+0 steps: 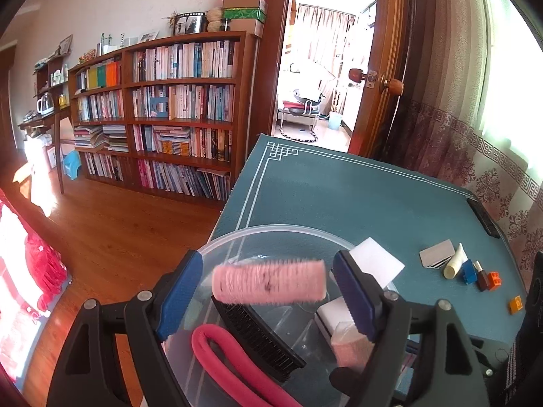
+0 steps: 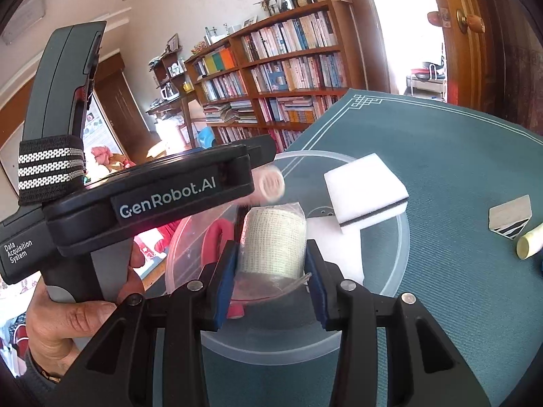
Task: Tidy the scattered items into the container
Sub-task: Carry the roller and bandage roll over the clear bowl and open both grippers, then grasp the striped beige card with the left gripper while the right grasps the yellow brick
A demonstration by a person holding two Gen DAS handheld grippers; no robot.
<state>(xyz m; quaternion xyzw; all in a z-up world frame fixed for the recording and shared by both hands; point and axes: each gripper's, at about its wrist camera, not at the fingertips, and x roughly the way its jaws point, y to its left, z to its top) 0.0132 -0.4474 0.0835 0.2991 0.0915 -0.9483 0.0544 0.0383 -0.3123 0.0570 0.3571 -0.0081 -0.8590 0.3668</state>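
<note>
Pink roller [image 1: 268,282]: dropping from wide left gripper [image 1: 271,291] into bowl [image 1: 271,229].
Right gripper [image 2: 271,264]: squeezes wrapped roll [image 2: 271,240].
Next: let go over bowl, sponge [image 2: 366,191] at 1 o'clock.

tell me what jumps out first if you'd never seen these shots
A blurred pink roller hangs between the open left gripper's blue pads over the clear bowl, apparently dropping in. The right gripper is shut on a wrapped gauze roll above the same bowl, where a white sponge leans on the far rim. Small blocks and a tube lie on the teal mat to the right.
</note>
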